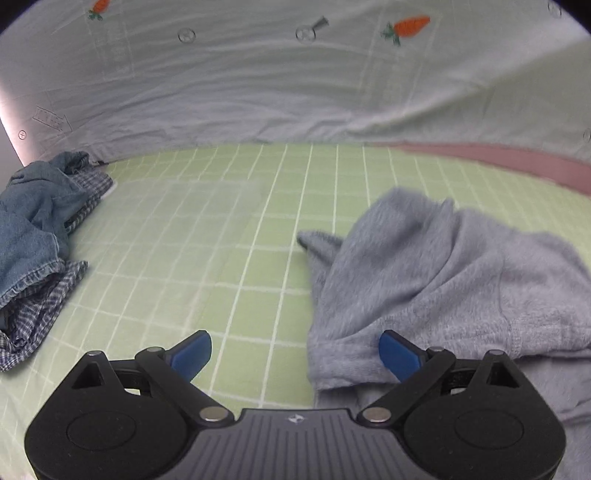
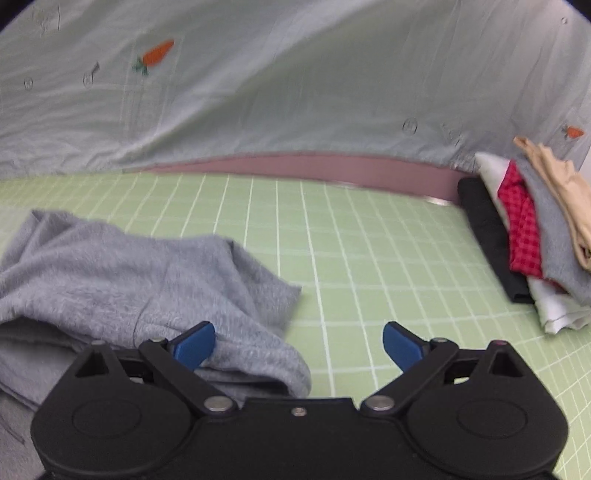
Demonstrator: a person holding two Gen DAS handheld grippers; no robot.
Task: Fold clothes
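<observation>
Spread jaws over grey garment (image 1: 436, 280)

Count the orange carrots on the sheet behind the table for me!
2 in the left wrist view: one carrot at upper right, one carrot at the top left edge. More may be hidden.

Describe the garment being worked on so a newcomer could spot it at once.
On the green grid mat, between the denim pile and the folded stack, lies the grey garment. It alone is plain grey, fleecy and crumpled, nearest both open hand-held grippers.
</observation>
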